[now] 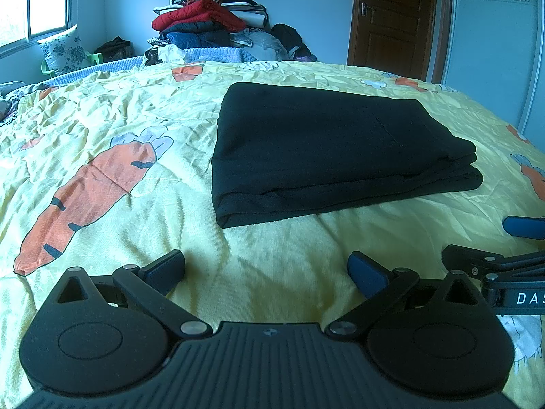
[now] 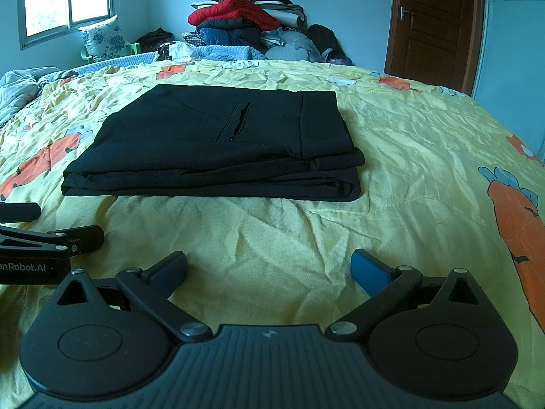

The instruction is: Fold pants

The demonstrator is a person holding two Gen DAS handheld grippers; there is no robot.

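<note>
Nearest to me, both sets of fingers are spread wide with nothing between them: my left gripper (image 1: 266,269) and my right gripper (image 2: 269,267) hover low over the bare yellow carrot-print bedspread (image 1: 102,129), side by side, each one's tip showing at the edge of the other's view. Just ahead of both lie the black pants (image 2: 218,143), already folded into a flat, layered rectangle resting on the bedspread, apart from my fingers with a strip of empty cover between. From my left hand the stack sits ahead and a little to the right; from my right hand it sits ahead and a little to the left, so it lies roughly between the two, neither clearly nearer. Its longer side runs across me, left to right, with the stacked open edges facing my fingers and a pocket slit (image 2: 238,121) on top. I judge the folding essentially done; any further move would be a straight reach forward. Beyond, a pile of clothes (image 2: 245,17) stands against the wall, with a wooden door (image 2: 436,24) to the right.
</note>
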